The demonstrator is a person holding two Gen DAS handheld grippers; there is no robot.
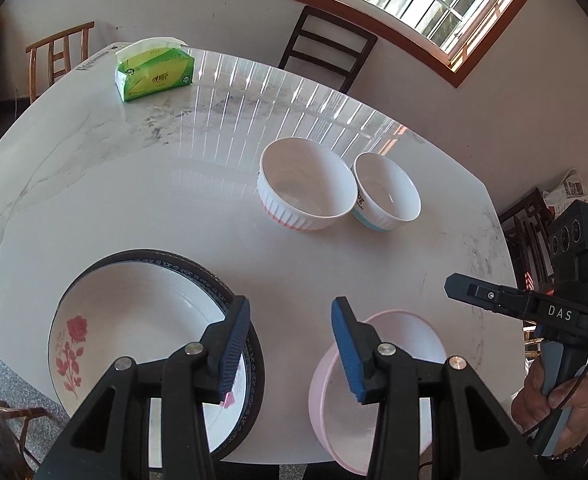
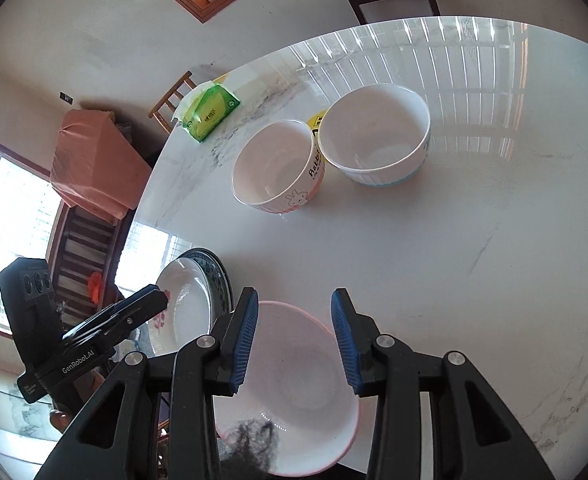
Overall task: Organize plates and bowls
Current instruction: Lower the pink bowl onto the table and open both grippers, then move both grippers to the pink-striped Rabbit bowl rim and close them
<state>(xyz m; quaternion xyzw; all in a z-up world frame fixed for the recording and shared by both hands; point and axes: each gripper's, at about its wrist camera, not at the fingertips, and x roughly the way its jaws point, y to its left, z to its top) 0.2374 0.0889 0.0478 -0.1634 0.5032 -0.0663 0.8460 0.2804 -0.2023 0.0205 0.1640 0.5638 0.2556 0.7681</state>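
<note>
Pink bowl [image 2: 290,384] at near table [image 2: 473,240] edge, beside rose plate [image 1: 134,320] (apparently stacked on a dark-rimmed one). Left gripper [image 1: 292,348] and right gripper [image 2: 294,340]: jaws apart, holding nothing.

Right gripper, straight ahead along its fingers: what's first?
Probably the pink-rimmed shallow bowl lying between the open right gripper fingers. Beyond it, bare marble table; depth is unclear.

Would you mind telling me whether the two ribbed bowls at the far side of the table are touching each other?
Touching: in the right wrist view the blue-banded bowl presses rim-to-side against the pink-banded rabbit bowl, no gap showing.
</note>
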